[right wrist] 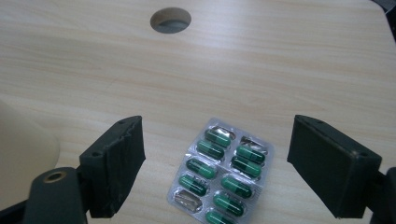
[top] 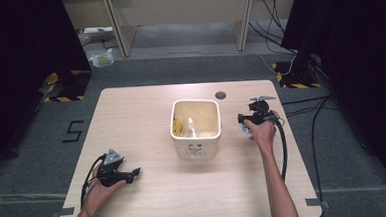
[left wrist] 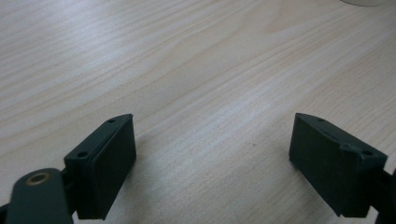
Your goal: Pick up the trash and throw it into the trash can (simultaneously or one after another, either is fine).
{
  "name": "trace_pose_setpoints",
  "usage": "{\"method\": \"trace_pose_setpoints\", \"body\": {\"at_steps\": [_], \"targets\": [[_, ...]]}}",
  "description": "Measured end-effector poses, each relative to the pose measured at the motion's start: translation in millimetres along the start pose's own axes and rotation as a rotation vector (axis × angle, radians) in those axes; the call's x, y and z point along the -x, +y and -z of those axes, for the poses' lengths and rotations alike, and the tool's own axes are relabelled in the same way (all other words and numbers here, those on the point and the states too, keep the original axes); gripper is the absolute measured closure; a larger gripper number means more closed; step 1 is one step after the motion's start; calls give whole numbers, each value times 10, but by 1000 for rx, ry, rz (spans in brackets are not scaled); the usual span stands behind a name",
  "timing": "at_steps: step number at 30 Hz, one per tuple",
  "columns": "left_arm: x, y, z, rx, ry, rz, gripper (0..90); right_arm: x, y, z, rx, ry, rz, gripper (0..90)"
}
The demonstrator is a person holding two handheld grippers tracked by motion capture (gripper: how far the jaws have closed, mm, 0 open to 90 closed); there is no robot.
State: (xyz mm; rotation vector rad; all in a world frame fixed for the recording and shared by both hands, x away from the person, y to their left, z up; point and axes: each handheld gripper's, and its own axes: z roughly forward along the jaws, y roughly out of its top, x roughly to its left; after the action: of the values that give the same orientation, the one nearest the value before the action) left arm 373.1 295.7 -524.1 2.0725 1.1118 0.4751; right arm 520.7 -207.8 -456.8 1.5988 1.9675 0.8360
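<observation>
A silver blister pack of green capsules (right wrist: 222, 176) lies flat on the wooden table between the wide-apart jaws of my right gripper (right wrist: 217, 163), which is open and not touching it. In the high view the right gripper (top: 246, 119) sits right of a cream square bin (top: 195, 126), with the pack (top: 243, 130) just under it. My left gripper (top: 134, 172) rests low at the table's front left, open, with bare wood (left wrist: 210, 140) between its jaws. Something yellow lies inside the bin.
A round cable hole (top: 221, 95) pierces the table (top: 146, 111) behind the bin, also seen ahead of the right gripper as a hole (right wrist: 171, 20). Black cables trail off the right side of the table. Desk legs and a plastic box stand on the floor beyond.
</observation>
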Motion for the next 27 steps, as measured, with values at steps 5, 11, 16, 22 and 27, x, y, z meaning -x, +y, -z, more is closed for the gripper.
{"method": "trace_pose_setpoints", "body": {"at_steps": [5,11,16,22,27], "targets": [[2,-1,-1,2,-1,2,139,-13,-54,-110,-22,-8,-22,191],[3,-1,-1,3,0,4,139,-19,-97,-182,-35,-23,-26,196],[2,-1,-1,2,-1,2,139,0,-131,-231,-45,-34,-35,201],[3,-1,-1,3,0,3,139,-6,-150,-269,-61,-40,-34,202],[2,-1,-1,2,-1,2,139,-2,-163,-316,-72,-49,-37,208]]}}
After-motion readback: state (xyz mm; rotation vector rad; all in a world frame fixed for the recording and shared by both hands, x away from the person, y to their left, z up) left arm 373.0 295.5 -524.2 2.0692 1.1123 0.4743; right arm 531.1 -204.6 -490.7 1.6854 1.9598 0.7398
